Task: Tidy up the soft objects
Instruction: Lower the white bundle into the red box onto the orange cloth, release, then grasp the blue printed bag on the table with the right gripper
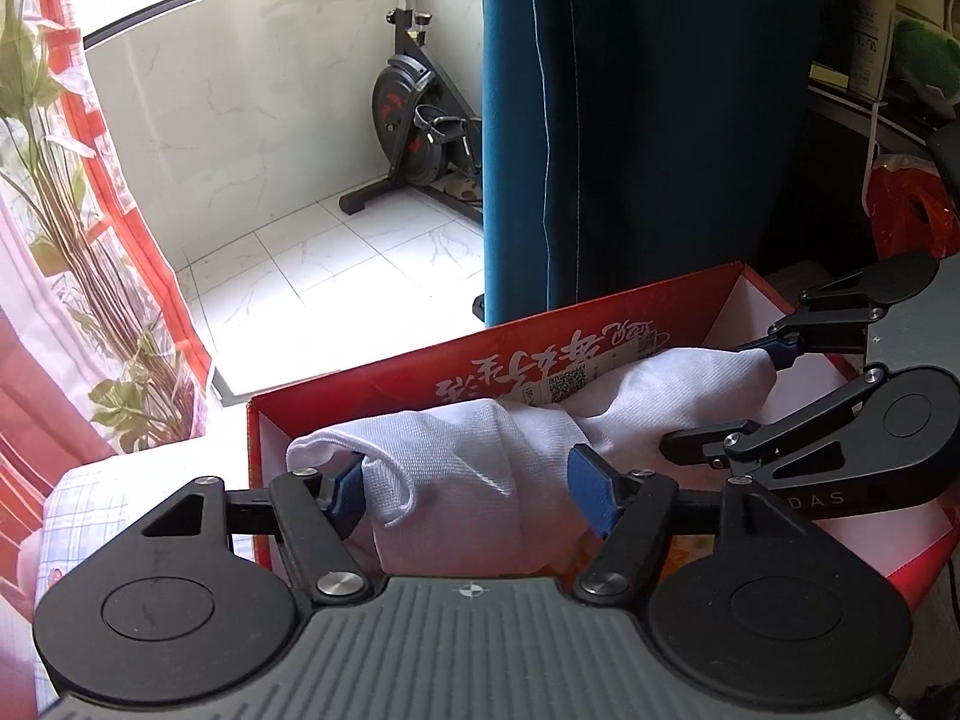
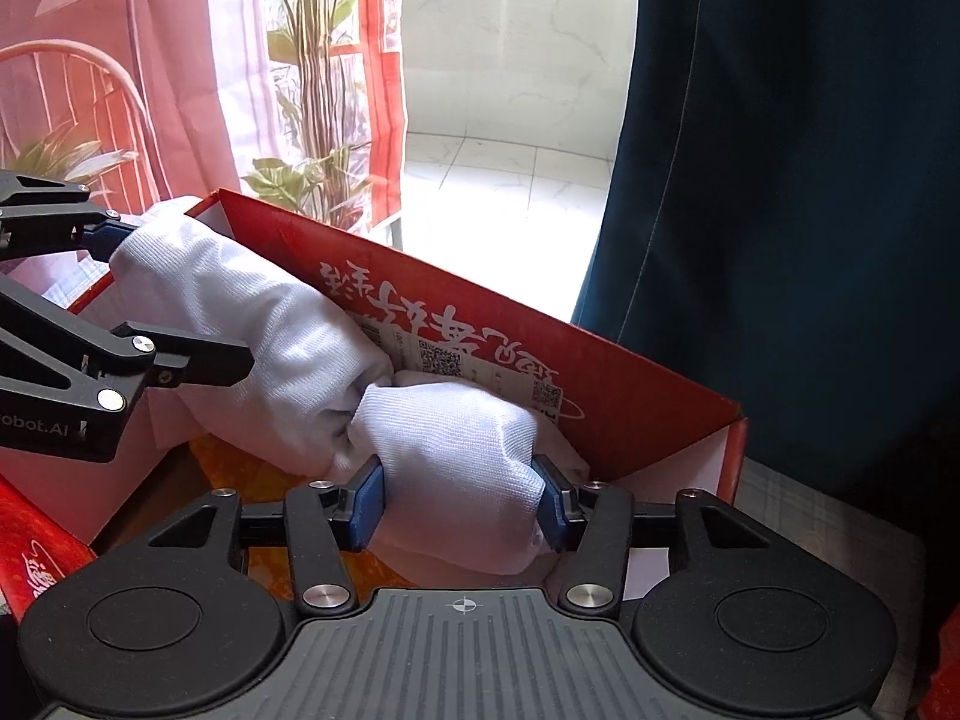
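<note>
Nearest the lens in the left wrist view, the left tool (image 1: 474,495) fills the bottom of the frame, its blue-padded fingers (image 1: 591,495) pressed into one end of a rolled white cloth (image 1: 480,450). The jaws stand fairly wide, with the bundle filling the gap between them. That cloth lies inside an open red box (image 1: 384,378) with white lettering and a label on its inner far wall. At the right edge of the same frame the right tool (image 1: 774,384) reaches in from the side, one blue pad buried in the other end of the roll.

From the right wrist view, the right tool (image 2: 462,501) sits at bottom centre, its two blue pads (image 2: 366,501) closed against a bunched white lump of the cloth (image 2: 456,450), which bulges between them. The cloth stretches up and to the left across the box (image 2: 630,402), where the left tool (image 2: 114,294) holds its far end at the left edge of the frame.

Behind the box hangs a dark blue curtain (image 1: 630,120). An exercise bike (image 1: 414,114) stands on white floor tiles (image 1: 312,264) at upper centre of the left view, and a leafy plant (image 2: 312,90) shows behind a sheer red curtain (image 2: 378,60).
</note>
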The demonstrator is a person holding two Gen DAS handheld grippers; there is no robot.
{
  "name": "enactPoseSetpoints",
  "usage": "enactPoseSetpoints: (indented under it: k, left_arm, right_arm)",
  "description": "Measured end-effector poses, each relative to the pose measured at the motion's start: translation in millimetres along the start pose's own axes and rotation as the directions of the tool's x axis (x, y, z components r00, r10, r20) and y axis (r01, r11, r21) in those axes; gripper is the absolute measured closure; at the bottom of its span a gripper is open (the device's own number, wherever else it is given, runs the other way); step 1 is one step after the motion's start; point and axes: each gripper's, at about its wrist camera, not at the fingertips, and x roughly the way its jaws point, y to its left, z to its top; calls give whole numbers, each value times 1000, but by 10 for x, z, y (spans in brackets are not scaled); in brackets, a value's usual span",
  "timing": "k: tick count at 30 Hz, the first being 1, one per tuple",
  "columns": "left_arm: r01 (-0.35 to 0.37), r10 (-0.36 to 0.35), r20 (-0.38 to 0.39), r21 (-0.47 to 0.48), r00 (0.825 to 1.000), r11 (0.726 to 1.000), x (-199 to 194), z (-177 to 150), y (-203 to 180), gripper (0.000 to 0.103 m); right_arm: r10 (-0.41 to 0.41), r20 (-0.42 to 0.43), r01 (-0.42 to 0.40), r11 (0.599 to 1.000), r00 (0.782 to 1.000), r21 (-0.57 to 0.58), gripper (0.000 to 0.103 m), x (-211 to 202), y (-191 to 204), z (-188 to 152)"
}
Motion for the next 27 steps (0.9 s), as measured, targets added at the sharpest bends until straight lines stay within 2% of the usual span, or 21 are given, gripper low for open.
enactPoseSetpoints:
  k: [3,11,22,27]
  left_arm:
    - [-11,11,27,-1,1000,1000,-161,-4,-7,27]
    - [-41,43,97,-24,994,999,-685,-182,-148,27]
    - [-28,36,127,-61,991,998,-1239,-774,-438,27]
    - [11,0,136,-84,991,996,-1490,-1143,-551,27]
  right_arm:
    - [-22,39,22,1000,999,-12,47,-204,49,-8]
    - [-11,145,13,1000,989,-8,45,-796,155,-122]
    - [41,192,-40,999,981,-10,44,-1388,476,-755]
    - [84,187,-86,996,979,7,44,-1562,635,-1124]
